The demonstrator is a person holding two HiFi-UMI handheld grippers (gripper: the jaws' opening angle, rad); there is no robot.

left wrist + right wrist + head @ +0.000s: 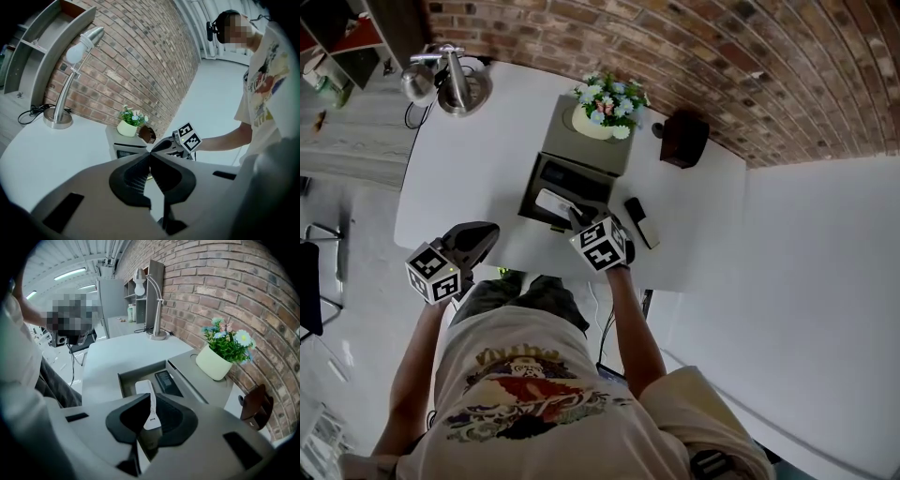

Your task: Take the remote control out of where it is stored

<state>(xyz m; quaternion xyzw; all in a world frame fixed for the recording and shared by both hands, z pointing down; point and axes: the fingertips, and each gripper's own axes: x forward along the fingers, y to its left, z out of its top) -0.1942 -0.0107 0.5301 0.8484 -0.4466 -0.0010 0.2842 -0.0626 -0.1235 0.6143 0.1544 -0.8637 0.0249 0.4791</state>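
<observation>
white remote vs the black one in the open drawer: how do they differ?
The slim white remote is clamped in the right tongs; the flat black remote lies untouched. The white remote looks tilted up at its gripped end; the black remote rests flat on the open grey drawer's floor. Both are slim bars.

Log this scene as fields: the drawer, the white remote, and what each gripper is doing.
drawer: open
white remote: far end over drawer, near end gripped
right gripper: shut on white remote
left gripper: shut, empty, away from drawer
black remote: on table, outside drawer
</observation>
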